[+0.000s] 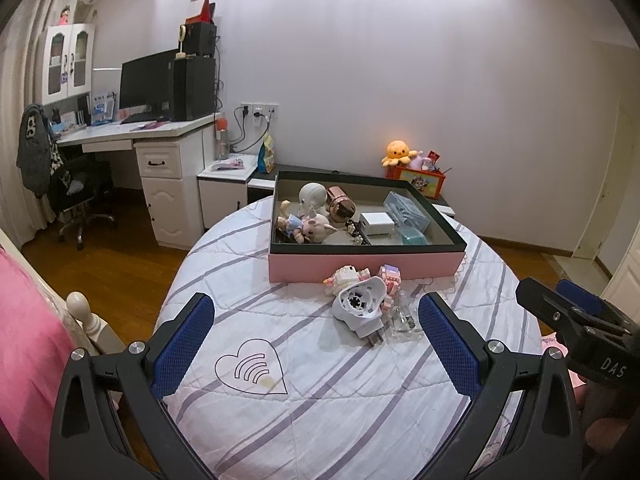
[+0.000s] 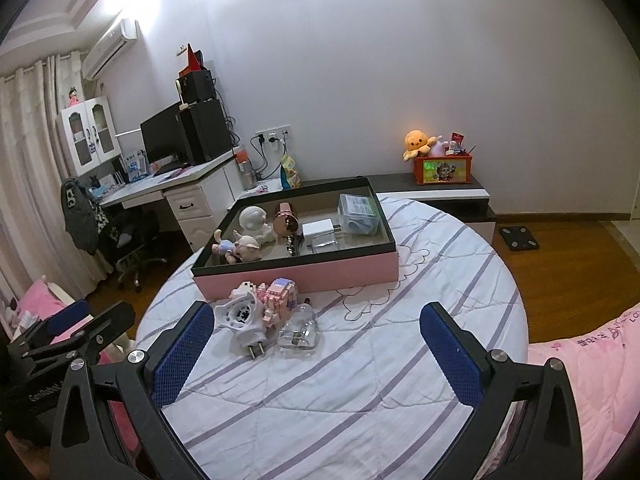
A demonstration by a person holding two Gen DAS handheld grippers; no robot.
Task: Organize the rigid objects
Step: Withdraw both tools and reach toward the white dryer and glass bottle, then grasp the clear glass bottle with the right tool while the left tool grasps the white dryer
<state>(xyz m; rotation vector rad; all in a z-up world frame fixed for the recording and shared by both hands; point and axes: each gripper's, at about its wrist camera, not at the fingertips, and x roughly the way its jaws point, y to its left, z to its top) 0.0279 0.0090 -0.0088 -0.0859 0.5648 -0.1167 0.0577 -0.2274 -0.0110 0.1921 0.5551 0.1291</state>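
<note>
Hovering level above striped quilted bed (image 1: 280, 420): left gripper (image 1: 316, 344) wide, empty; right gripper (image 2: 316, 344) wide, empty; white plug-in nightlight (image 1: 360, 304) near pink shallow box (image 1: 360, 266).

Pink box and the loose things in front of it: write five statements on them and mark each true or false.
1. The pink box has its lid on. False: it is open, with things inside.
2. A white plug lies on the bed outside the box. True.
3. The left gripper holds the plug. False: it is open and empty.
4. The right gripper is open. True.
5. The clear bottle sits inside the box. False: it lies on the bedcover beside the plug.
</note>
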